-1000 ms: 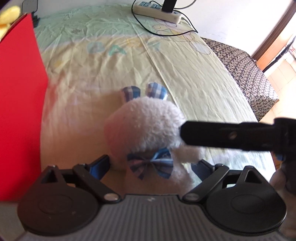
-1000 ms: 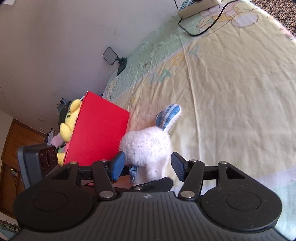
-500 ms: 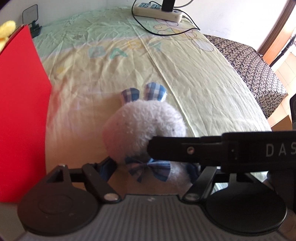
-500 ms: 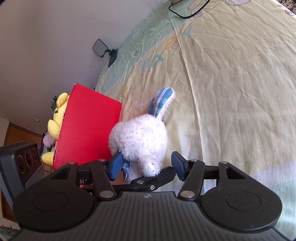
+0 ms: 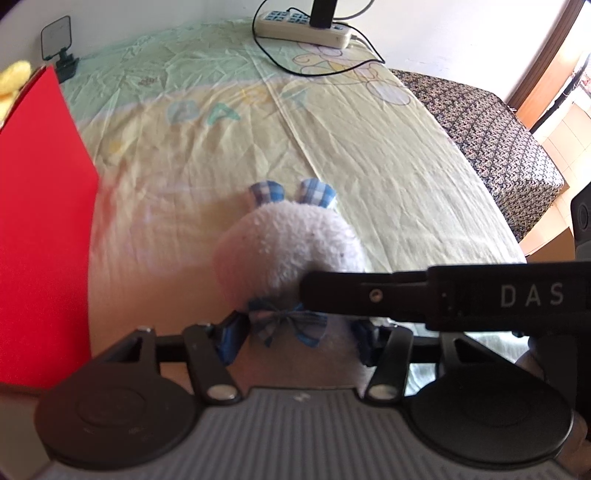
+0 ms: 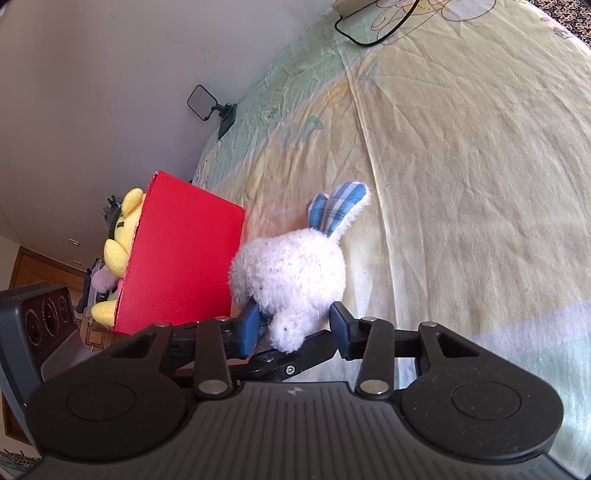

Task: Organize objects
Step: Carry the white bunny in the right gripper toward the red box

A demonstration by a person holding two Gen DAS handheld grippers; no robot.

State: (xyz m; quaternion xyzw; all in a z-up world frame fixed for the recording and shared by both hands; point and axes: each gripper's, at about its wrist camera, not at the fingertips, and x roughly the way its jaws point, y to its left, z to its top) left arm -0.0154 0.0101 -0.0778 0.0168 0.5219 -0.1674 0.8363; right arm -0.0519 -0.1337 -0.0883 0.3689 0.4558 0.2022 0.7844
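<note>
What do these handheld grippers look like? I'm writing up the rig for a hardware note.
Both match: the left gripper and the right gripper have a grey ribbed body, two round black discs, black linkage arms with silver pivots, and blue finger pads. White letters "DAS" mark the right gripper's arm in the left wrist view. No cables or sleeves are visible.

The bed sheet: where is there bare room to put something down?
Free: the wide sheet between the plush bunny and the power strip. Crowded: the near corner, where both tools flank the bunny beside the red box.

Two plush toys (image 6: 291, 269) (one box (image 6: 181, 254))
</note>
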